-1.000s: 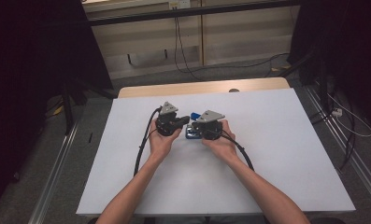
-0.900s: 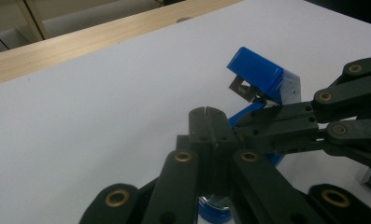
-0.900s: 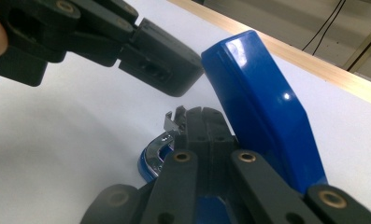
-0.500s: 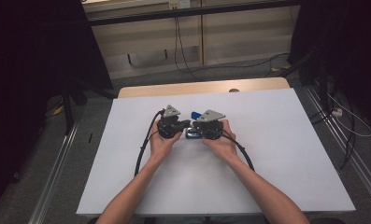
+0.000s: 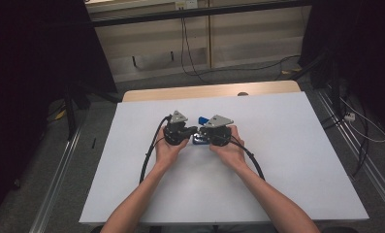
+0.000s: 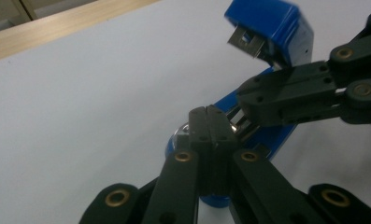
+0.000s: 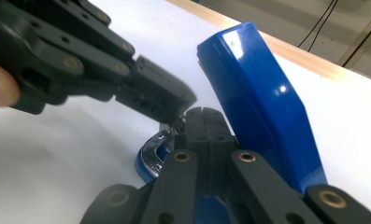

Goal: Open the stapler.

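Left gripper (image 6: 210, 122) clenched at blue stapler (image 6: 272, 37) base; right gripper (image 7: 203, 122) clenched at 3 o'clock. Lid hinged open; reloading seemingly unfinished on tabletop (image 5: 296, 145).

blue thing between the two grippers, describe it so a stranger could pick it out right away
On the white table, look to the middle where both hands meet. Between the left gripper and right gripper lies a blue stapler, its glossy top swung up and open. It is the one coloured object there, with a shiny metal base plate.
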A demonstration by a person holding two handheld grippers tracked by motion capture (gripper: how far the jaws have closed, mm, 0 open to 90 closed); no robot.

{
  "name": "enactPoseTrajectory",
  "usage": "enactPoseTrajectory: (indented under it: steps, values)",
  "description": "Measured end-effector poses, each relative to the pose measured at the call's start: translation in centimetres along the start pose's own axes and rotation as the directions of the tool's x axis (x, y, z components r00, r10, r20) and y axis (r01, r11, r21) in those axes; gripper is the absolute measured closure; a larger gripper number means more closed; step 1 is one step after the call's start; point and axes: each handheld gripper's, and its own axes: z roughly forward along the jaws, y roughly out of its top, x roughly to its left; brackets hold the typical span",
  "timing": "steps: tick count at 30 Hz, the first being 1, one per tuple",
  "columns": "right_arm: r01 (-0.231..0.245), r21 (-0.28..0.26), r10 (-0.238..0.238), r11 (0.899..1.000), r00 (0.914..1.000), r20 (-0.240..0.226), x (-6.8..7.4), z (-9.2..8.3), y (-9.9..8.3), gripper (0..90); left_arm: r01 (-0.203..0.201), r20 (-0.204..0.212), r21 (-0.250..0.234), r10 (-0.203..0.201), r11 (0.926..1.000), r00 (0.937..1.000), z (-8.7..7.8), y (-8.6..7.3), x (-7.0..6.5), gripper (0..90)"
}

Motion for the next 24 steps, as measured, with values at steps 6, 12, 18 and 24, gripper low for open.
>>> enactPoseTrajectory:
  steps: [6,12,18,24]
  values:
    - [-0.001,-0.001,0.001,1.0,1.0,0.008,0.23,0.17,-0.09,90.0,0.009,0.0,-0.008,-0.009,0.9999,1.0,0.13,-0.41,0.13,90.0]
    - [0.001,-0.005,-0.001,1.0,0.9998,0.02,0.35,0.27,-0.09,90.0,0.006,-0.018,-0.012,-0.007,0.9999,0.9998,0.11,-0.48,-0.09,90.0]
    - [-0.012,-0.028,0.013,1.0,0.9988,0.048,0.59,0.68,0.0,90.0,0.012,-0.019,-0.019,-0.013,0.9997,0.9997,0.12,-0.57,-0.12,90.0]
    - [-0.028,-0.035,0.03,0.999,0.998,0.055,0.3,0.33,0.2,90.0,0.009,-0.018,-0.019,-0.009,0.9998,0.9998,0.12,-0.58,-0.09,90.0]
